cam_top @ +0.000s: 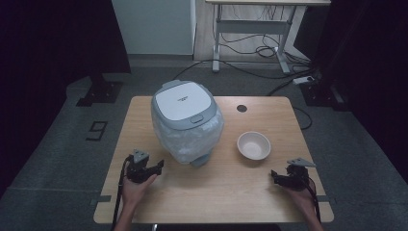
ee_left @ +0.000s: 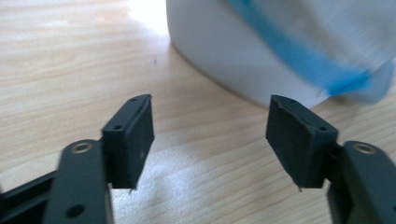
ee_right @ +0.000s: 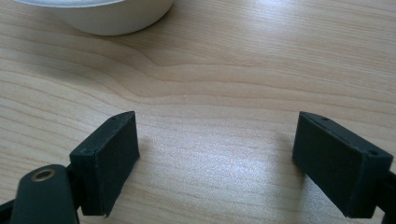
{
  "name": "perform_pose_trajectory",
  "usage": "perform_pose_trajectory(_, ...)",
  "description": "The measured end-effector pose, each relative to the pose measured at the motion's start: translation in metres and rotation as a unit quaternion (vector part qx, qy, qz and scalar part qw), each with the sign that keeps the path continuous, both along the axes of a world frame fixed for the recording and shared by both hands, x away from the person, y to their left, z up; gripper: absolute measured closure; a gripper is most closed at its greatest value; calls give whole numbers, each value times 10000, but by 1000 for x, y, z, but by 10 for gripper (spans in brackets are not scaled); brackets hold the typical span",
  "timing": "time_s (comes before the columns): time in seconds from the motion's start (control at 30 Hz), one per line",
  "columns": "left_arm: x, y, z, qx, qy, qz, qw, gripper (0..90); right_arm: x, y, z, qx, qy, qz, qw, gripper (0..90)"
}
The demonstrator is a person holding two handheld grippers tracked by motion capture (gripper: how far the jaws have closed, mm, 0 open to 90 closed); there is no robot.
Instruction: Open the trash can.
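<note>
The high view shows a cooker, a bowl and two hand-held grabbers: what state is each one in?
Rice cooker: lid shut, body wrapped in clear plastic, upright on the table.
Bowl: upright, empty.
Left gripper: fingers apart, nothing between them, near the cooker's base.
Right gripper: fingers wide apart, nothing held, close to the bowl.

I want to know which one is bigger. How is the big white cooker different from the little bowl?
The white and grey rice cooker, wrapped in clear plastic, is far larger and taller than the small pale round bowl. The cooker's lid is shut; the bowl is open on top and looks empty. The cooker stands left of the bowl, nearer the left gripper. Both rest on the light wooden table.
</note>
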State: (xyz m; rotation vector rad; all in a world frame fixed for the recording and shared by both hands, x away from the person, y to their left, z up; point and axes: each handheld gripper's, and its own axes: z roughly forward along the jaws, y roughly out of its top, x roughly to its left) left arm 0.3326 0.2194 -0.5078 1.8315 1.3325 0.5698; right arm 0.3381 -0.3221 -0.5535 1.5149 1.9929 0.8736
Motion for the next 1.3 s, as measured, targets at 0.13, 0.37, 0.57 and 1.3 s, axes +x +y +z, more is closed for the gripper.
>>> perform_pose_trajectory(0.13, -2, 2, 6, -116, -101, -31, 9999, 427, 0, 0, 0, 3, 1, -2, 10000, 139)
perform_pose_trajectory(0.37, -6, 3, 15, -285, -215, 94, 9993, 486, -1, 0, 0, -5, -5, 39, 10000, 142)
perform_pose_trajectory(0.57, -9, 4, 24, -371, -399, 42, 9985, 528, -1, 0, 0, -4, -6, 39, 10000, 142)
perform_pose_trajectory(1.3, -23, -5, 68, -678, -1051, -369, 9915, 633, -2, 1, 0, 1, -6, 40, 10000, 147)
